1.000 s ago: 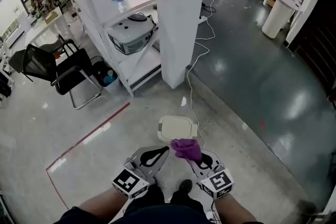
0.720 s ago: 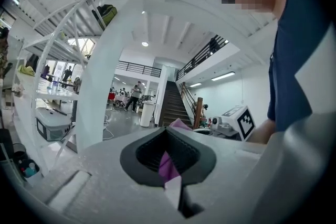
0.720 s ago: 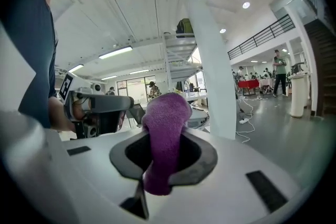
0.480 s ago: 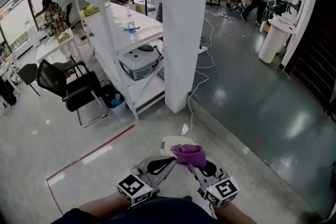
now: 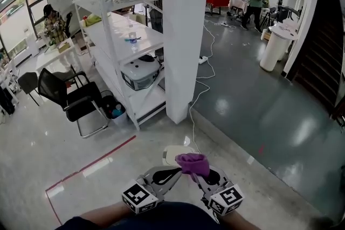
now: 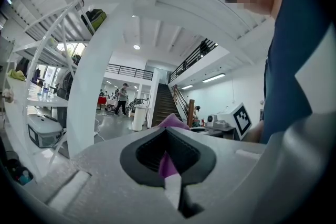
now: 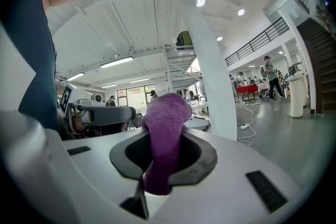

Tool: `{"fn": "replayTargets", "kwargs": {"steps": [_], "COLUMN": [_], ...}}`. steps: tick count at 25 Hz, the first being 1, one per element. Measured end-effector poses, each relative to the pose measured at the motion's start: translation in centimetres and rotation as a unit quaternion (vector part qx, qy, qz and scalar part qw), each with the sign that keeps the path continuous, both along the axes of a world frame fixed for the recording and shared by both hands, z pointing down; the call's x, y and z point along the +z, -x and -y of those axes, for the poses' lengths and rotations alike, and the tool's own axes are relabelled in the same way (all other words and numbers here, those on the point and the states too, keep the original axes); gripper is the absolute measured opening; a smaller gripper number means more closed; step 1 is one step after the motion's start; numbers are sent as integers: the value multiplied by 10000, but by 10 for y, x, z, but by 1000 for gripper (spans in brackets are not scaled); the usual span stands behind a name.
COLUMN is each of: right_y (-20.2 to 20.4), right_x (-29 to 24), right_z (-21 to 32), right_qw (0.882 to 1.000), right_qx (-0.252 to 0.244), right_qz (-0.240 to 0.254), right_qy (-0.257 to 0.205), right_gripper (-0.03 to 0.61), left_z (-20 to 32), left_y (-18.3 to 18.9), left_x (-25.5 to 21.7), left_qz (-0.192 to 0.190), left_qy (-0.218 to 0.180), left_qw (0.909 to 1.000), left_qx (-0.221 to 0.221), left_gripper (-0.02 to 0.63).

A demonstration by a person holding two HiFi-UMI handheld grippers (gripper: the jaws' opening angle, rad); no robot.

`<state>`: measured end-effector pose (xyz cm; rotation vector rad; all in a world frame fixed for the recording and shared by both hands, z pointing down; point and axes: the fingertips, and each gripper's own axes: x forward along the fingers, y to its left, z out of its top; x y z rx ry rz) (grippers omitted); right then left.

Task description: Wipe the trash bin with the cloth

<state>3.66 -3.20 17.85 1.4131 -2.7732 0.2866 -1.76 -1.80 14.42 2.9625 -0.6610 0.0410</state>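
Note:
A small white trash bin (image 5: 173, 154) with a flat lid stands on the floor just ahead of both grippers, its near edge hidden behind them. My right gripper (image 5: 203, 174) is shut on a purple cloth (image 5: 193, 164), which bunches up out of the jaws (image 7: 164, 134). My left gripper (image 5: 163, 175) sits close beside it on the left, shut with nothing in it. In the left gripper view the left gripper (image 6: 168, 160) shows closed jaws, with the purple cloth (image 6: 173, 121) peeking over them from beyond.
A wide white pillar (image 5: 186, 35) rises just beyond the bin, with a white cable (image 5: 195, 95) trailing past its base. A white shelving rack (image 5: 126, 40) and a black chair (image 5: 73, 97) stand to the left. Red floor tape (image 5: 91, 162) runs at the left. People stand far back.
The head view has tilted up, showing more of the hall. The bin now lies lower in view, nearer the grippers. Both grippers keep their hold and stay side by side.

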Motion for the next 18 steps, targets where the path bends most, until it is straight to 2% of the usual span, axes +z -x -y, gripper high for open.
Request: {"fn": "replayTargets", "kwargs": {"steps": [18], "right_y": [-4], "right_x": [-4], "right_z": [-17], "right_qw": [10000], "right_qx": [41], "right_qz": [68], "right_qy": [-54], "right_gripper": [80], "left_z": [-20], "left_y": [-6], "left_x": [5], "left_qz": [26], "left_qy": [36], "left_qw": [10000], "left_qx": [47], "left_gripper": [3]}}
